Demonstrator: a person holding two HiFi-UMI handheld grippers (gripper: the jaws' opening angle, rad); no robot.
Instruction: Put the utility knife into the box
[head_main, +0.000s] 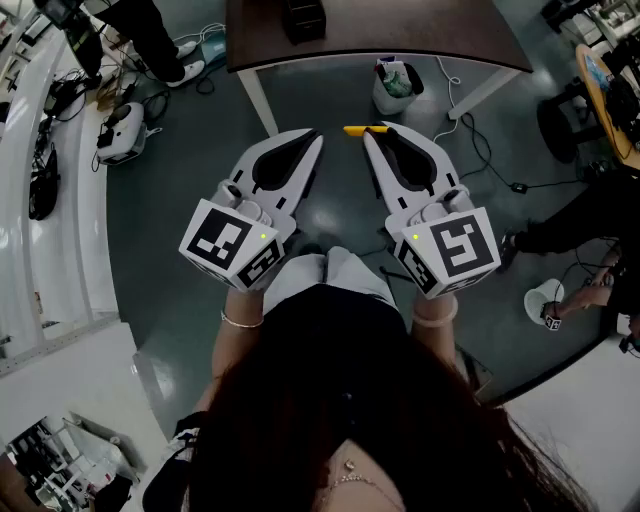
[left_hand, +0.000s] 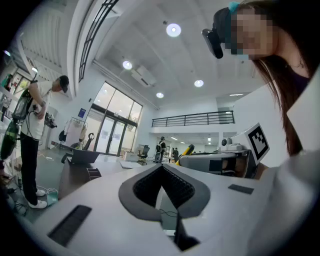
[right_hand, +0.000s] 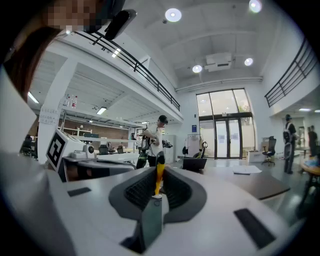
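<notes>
A yellow utility knife (head_main: 356, 130) sticks out sideways from the tip of my right gripper (head_main: 372, 132), which is shut on it. In the right gripper view the knife's yellow handle (right_hand: 159, 176) stands up between the ribbed pads, and a grey part runs down toward the camera. My left gripper (head_main: 314, 137) is held beside the right one, shut with nothing in it; its pads meet at the tip (left_hand: 161, 167). Both grippers hang in the air over the floor, short of a dark table (head_main: 400, 45). A black box (head_main: 303, 18) sits on that table.
A white bin (head_main: 397, 88) stands on the floor under the table, with cables (head_main: 480, 150) trailing to the right. A person (right_hand: 152, 140) stands past the table's far side. An orange-edged round table (head_main: 608, 100) and chairs are on the right.
</notes>
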